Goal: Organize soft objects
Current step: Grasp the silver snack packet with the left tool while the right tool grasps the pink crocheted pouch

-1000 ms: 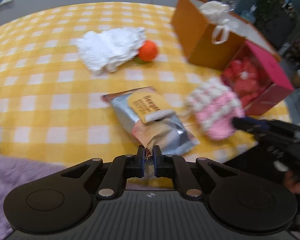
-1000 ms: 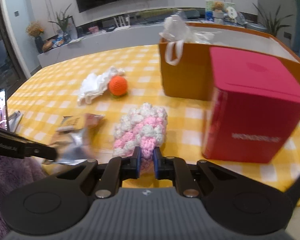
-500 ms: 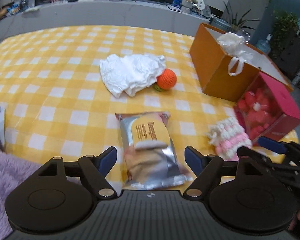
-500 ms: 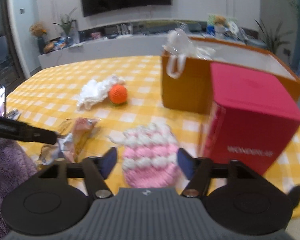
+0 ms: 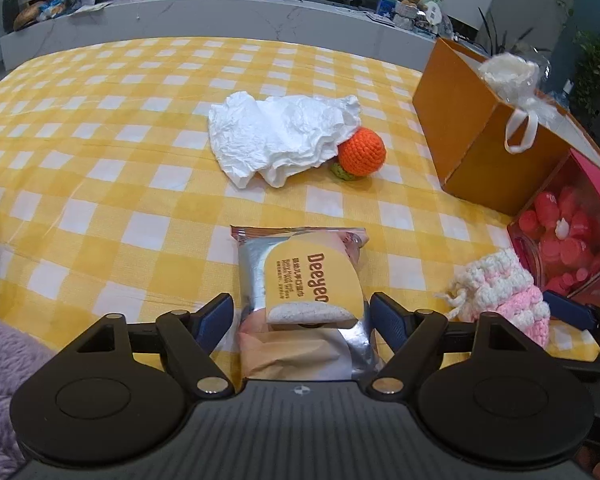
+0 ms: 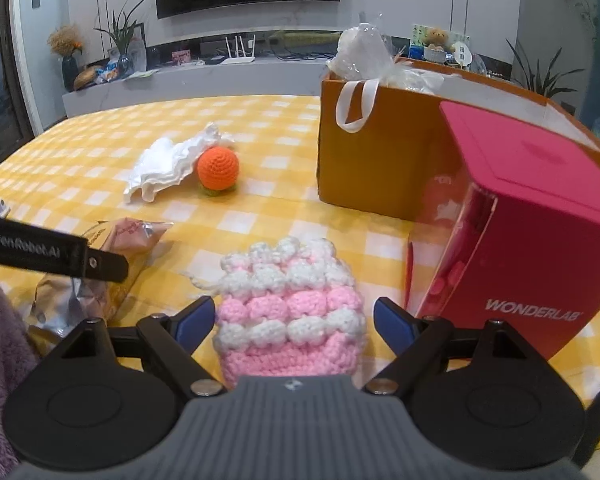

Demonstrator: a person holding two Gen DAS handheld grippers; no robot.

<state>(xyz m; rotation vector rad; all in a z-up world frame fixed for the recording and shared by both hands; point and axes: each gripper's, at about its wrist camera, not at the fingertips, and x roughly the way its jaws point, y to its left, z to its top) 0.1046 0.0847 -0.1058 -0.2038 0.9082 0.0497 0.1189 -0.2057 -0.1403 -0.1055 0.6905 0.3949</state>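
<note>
Tablecloth (image 5: 100,216) under both grippers (image 5: 302,316) (image 6: 290,320), seemingly empty, spread

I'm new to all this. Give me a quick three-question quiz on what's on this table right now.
1. True or false: the left tool is shut on the snack packet.
2. Which thing lies between the right tool's open fingers? A) orange crochet ball B) pink and white crochet pouch C) white cloth
3. Fill in: the orange crochet ball touches the white ____.

Key: 1 false, both tools are open. 2 B. 3 cloth.
</note>
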